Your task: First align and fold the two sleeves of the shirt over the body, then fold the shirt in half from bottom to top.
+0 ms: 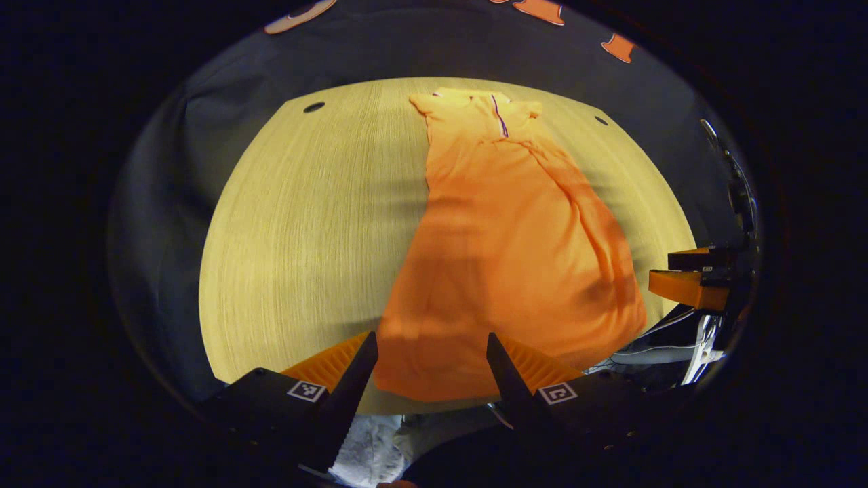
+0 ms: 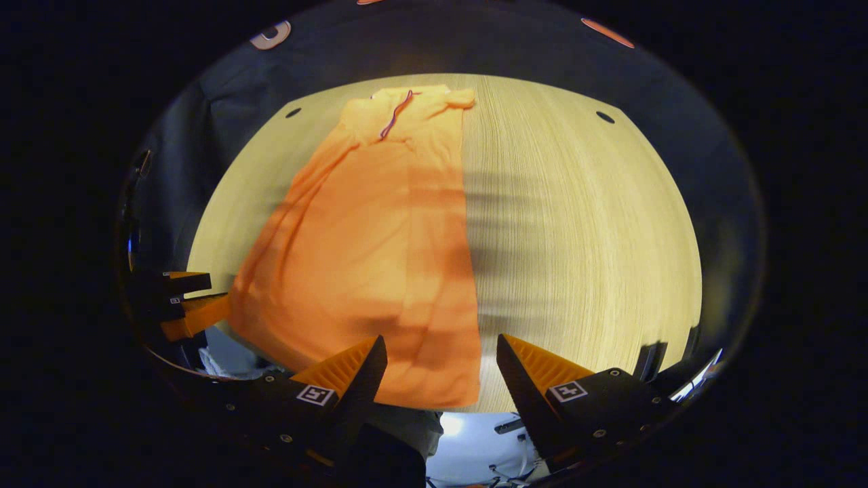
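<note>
2 spread claws [image 1: 431,356] [image 2: 441,359] flank shirt [image 1: 515,237] hem.

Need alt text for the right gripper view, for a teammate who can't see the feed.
An orange shirt lies flat on a round wooden table, collar at the far end. The right gripper hangs open over the near hem, touching nothing; the left gripper shows at the left edge.
</note>
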### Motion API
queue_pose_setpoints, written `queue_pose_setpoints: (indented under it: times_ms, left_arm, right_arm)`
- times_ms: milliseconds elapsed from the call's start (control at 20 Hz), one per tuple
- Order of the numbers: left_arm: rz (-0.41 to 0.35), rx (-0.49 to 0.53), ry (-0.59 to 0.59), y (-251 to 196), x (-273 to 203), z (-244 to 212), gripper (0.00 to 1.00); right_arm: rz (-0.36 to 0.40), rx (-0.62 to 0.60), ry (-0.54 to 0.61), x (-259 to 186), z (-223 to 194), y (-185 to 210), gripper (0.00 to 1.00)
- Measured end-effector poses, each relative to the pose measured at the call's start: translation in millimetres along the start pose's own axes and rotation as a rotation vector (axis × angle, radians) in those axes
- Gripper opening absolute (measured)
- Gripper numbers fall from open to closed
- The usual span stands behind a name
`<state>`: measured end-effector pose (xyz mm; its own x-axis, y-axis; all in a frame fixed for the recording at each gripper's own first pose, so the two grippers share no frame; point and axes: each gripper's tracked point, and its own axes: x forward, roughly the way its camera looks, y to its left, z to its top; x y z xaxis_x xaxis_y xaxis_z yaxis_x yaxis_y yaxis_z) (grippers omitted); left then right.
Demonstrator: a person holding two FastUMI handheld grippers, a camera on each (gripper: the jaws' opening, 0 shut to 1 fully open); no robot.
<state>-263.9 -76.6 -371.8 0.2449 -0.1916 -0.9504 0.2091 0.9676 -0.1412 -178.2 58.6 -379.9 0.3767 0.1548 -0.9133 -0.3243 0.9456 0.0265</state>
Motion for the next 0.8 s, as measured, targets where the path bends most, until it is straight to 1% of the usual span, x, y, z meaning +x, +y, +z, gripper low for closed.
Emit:
queue_pose_setpoints:
  times_ms: [100, 250, 400, 500, 550, 600, 700, 800]
  left_arm:
    - [0.001, -0.001, 0.032, -10, 13, -12, 0.98]
    - [0.023, 0.035, 0.05, -18, 24, -22, 0.98]
    - [0.057, 0.054, 0.071, -17, 33, -40, 0.98]
    - [0.081, 0.021, 0.091, -14, 38, -45, 0.95]
    - [0.087, 0.006, 0.106, -13, 40, -50, 0.98]
    - [0.098, -0.004, 0.124, -11, 43, -55, 0.98]
    - [0.108, -0.021, 0.108, -8, 43, -52, 0.98]
    - [0.101, -0.035, 0.12, -10, 46, -53, 0.99]
  right_arm:
    - [0.002, 0.019, 0.059, 8, -22, 6, 0.99]
    - [-0.004, 0.0, 0.11, 19, -45, 10, 0.99]
    - [-0.011, -0.023, 0.133, 28, -52, 11, 0.99]
    - [-0.022, -0.044, 0.144, 35, -56, 10, 0.99]
    - [-0.026, -0.05, 0.155, 38, -60, 10, 0.99]
    - [-0.033, -0.051, 0.163, 41, -63, 9, 0.99]
    - [-0.056, -0.057, 0.165, 43, -62, 7, 0.99]
    - [-0.075, -0.067, 0.177, 43, -63, 8, 0.97]
